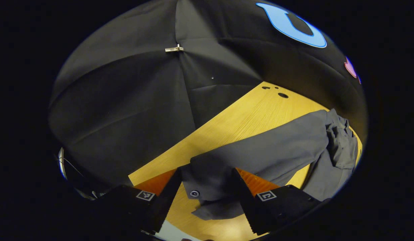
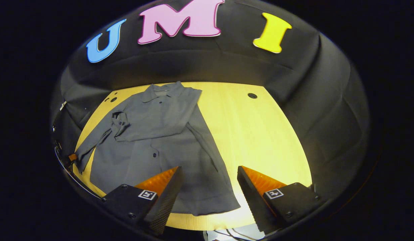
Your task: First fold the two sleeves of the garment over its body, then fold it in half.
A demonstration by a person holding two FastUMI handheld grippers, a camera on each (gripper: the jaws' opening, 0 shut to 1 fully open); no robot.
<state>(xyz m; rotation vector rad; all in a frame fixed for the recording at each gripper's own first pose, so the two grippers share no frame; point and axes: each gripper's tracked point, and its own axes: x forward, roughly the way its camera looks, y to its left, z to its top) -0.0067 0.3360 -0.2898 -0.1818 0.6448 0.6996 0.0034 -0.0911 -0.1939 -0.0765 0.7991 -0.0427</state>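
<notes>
Between our left gripper [image 1: 207,197] fingers lies a sleeve cuff [image 1: 207,187]; whether they pinch it we cannot tell. Its sleeve runs away rightward toward the shirt [image 2: 160,144], spread on the yellow surface [image 2: 260,134]. Our right gripper [image 2: 208,197] hangs released above the hem, one sleeve already folded across.

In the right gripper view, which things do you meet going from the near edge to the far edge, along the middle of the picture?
Right claw → hem of the grey shirt → sleeve folded across the shirt's body → collar → bare far strip of the wooden table → black cloth wall.
</notes>
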